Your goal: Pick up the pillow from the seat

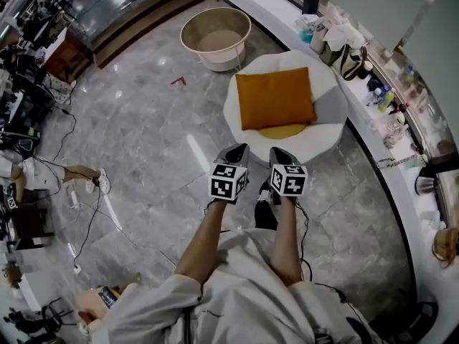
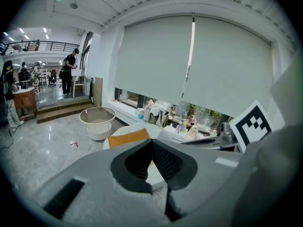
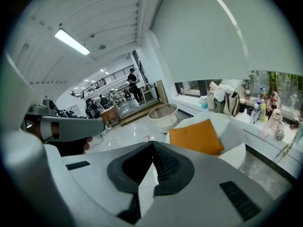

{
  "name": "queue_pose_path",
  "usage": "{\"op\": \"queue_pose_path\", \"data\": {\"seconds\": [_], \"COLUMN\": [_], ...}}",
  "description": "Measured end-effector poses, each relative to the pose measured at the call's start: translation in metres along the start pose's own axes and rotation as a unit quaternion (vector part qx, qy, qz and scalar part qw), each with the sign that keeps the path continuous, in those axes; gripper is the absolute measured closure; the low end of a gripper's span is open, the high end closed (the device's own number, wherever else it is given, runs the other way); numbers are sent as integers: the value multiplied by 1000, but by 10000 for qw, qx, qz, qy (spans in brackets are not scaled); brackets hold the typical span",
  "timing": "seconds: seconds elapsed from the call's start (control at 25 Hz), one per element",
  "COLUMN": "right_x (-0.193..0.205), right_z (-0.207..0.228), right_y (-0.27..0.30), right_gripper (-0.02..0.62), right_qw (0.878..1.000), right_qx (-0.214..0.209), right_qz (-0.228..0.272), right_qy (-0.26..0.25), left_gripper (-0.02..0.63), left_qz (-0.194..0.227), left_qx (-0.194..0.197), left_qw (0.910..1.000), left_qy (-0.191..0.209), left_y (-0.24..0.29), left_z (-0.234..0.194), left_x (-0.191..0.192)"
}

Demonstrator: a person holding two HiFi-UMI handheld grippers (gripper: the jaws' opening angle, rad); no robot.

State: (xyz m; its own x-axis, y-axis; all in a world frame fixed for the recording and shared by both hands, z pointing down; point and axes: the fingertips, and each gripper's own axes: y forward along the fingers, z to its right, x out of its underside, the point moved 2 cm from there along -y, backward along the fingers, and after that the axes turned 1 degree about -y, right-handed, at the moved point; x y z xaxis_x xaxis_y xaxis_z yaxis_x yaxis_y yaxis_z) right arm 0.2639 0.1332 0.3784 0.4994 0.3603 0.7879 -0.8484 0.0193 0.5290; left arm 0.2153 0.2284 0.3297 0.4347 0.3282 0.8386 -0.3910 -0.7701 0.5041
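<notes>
An orange pillow lies flat on a white round seat, leaning toward its back. In front of the seat I hold both grippers side by side over the marble floor, short of its near rim. The left gripper and the right gripper each have their jaws closed together with nothing between them. In the left gripper view the pillow shows just beyond the closed tips of the left gripper. In the right gripper view the pillow sits ahead and to the right of the right gripper.
A round beige tub stands on the floor behind the seat. A curved white counter with bags and bottles runs along the right. Cables and someone's shoe are at the left, with a wooden step at the back.
</notes>
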Motion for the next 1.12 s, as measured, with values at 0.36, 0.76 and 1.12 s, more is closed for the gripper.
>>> {"op": "queue_pose_path", "data": {"seconds": [0.36, 0.76, 1.12], "right_x": [-48, -87, -75], "right_z": [65, 127, 114], "right_y": [52, 102, 152], "right_gripper": [589, 589, 589], "right_qw": [9997, 9990, 9986], "right_qx": [239, 360, 289], "right_qz": [86, 5, -387], "right_qy": [42, 277, 227], "left_gripper": [597, 597, 597], "left_qz": [-226, -205, -144], "left_qx": [339, -212, -335], "left_qw": [9992, 9994, 9974], "left_qy": [-1, -162, -622], "left_y": [101, 135, 138], "left_z": [9, -28, -89], "left_x": [-33, -47, -43]}}
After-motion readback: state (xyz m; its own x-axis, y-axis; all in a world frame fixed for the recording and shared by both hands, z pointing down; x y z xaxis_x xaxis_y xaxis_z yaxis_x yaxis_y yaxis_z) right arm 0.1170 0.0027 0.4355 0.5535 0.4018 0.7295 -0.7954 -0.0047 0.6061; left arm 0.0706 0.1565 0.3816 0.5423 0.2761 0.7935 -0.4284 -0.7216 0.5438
